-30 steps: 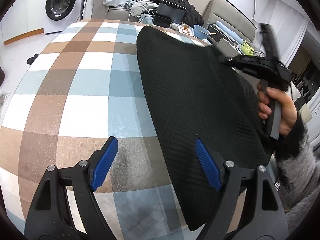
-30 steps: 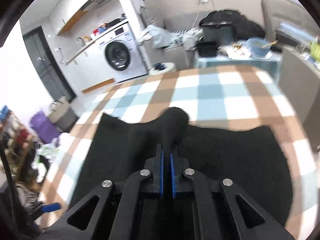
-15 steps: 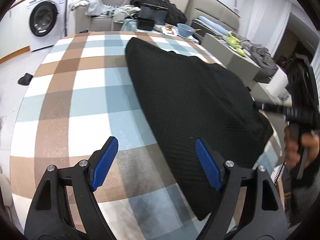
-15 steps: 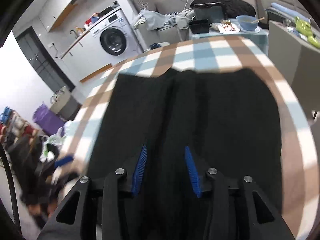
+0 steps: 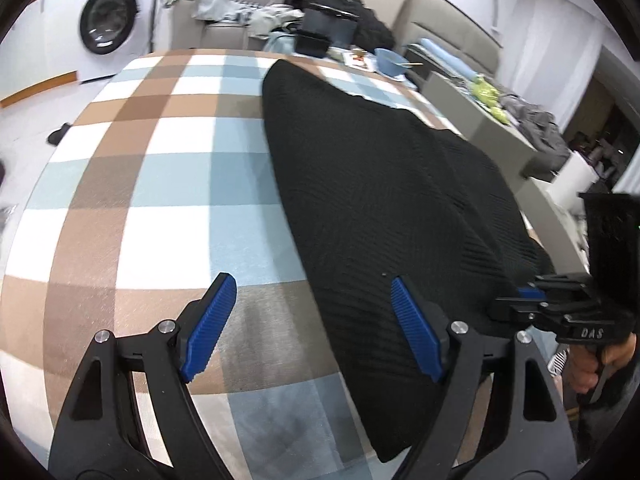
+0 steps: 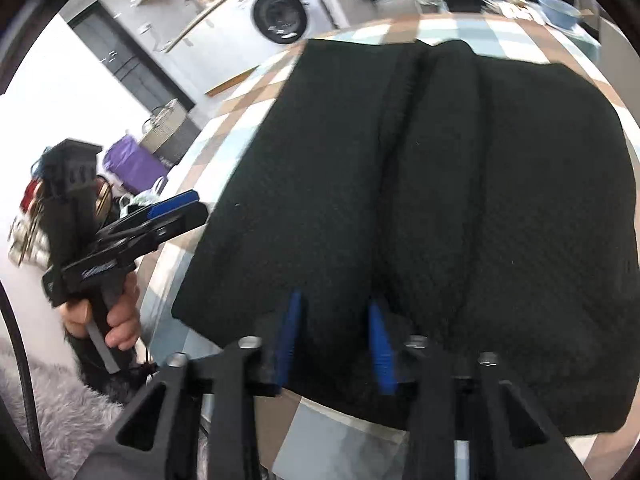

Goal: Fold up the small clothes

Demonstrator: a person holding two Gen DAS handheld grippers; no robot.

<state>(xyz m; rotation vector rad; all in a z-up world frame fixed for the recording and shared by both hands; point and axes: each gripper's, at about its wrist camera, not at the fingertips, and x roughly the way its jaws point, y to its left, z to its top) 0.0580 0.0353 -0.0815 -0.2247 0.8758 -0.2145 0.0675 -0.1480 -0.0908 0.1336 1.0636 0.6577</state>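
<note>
A black knit garment (image 5: 380, 184) lies flat on the checked tablecloth (image 5: 160, 168), with a soft ridge running along its middle (image 6: 420, 152). My left gripper (image 5: 316, 328) is open and empty, low over the near edge of the cloth, its right finger over the garment's left edge. My right gripper (image 6: 334, 344) is open at the garment's near hem, its blue pads (image 6: 380, 352) over the fabric, not closed on it. The right gripper also shows in the left wrist view (image 5: 532, 300), and the left one in the right wrist view (image 6: 172, 208).
A washing machine (image 5: 108, 24) stands at the back left. A sofa with clothes (image 5: 224, 4), a dark box (image 5: 324, 32) and a blue bowl (image 5: 390, 62) lie beyond the table's far edge. A grey cabinet (image 5: 480, 128) stands to the right.
My right gripper let go of the garment's lifted fold, opened and drew back to the near hem. The garment now lies flat. My left gripper stayed open and shifted slightly.
</note>
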